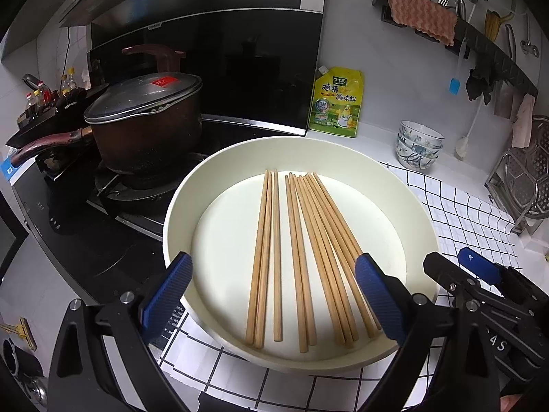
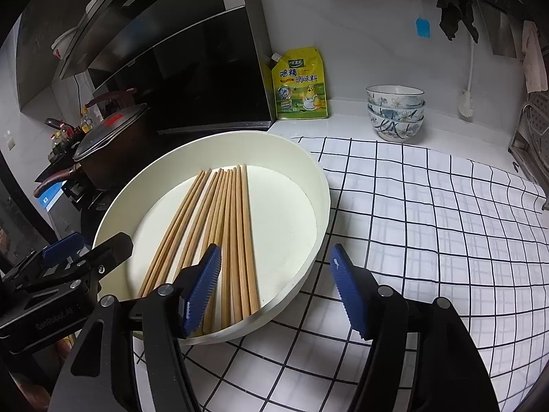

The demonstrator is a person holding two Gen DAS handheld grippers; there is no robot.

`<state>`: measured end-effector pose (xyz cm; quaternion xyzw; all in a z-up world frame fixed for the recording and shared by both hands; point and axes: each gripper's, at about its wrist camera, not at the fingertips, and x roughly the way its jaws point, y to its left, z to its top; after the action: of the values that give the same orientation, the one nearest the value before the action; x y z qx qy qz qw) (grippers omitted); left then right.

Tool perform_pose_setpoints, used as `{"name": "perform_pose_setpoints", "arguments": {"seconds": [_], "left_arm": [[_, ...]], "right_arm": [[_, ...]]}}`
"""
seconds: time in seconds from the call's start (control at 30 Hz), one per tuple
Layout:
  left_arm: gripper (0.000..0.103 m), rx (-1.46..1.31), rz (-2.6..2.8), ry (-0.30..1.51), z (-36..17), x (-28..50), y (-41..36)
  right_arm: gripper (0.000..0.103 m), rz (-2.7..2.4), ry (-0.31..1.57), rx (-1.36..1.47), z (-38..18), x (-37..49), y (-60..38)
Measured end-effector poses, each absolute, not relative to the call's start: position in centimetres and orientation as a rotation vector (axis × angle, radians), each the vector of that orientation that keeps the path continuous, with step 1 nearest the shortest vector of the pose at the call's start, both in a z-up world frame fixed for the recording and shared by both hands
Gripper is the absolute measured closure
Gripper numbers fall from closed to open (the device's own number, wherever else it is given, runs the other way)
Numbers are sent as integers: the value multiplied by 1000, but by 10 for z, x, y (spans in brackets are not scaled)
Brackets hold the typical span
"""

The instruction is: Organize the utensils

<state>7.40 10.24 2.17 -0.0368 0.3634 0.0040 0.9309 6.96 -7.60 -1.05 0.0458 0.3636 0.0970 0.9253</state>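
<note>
1. Nearest to me, my left gripper (image 1: 272, 297) hangs over the near rim of the white pan (image 1: 219, 158) with its fingers spread wide and nothing between them. My right gripper (image 2: 276, 290) is just as wide open and empty, straddling the pan's right wall, one finger inside and one over the checked cloth (image 2: 429, 233).
2. The chopsticks (image 1: 302, 257) all lie flat in the pan, roughly side by side and fanned slightly: a small group on the left, a larger bundle to the right of it, with a narrow gap between.
3. On progress I can only go so far: this would fit chopsticks gathered into the pan, or chopsticks waiting to be taken out and sorted elsewhere. I see no utensil holder on the cloth.
4. Farther back, the stacked bowls (image 2: 394, 111) look empty on top, and the lidded pot (image 1: 144, 127) hides its contents.
</note>
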Motion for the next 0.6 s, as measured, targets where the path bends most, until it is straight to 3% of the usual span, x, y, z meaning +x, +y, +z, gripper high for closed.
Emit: {"name": "perform_pose_setpoints", "arguments": {"seconds": [0.6], "left_arm": [[7,-83,65,757,20,75,109]], "right_arm": [[39,193,737,70,-9,66,-71]]}}
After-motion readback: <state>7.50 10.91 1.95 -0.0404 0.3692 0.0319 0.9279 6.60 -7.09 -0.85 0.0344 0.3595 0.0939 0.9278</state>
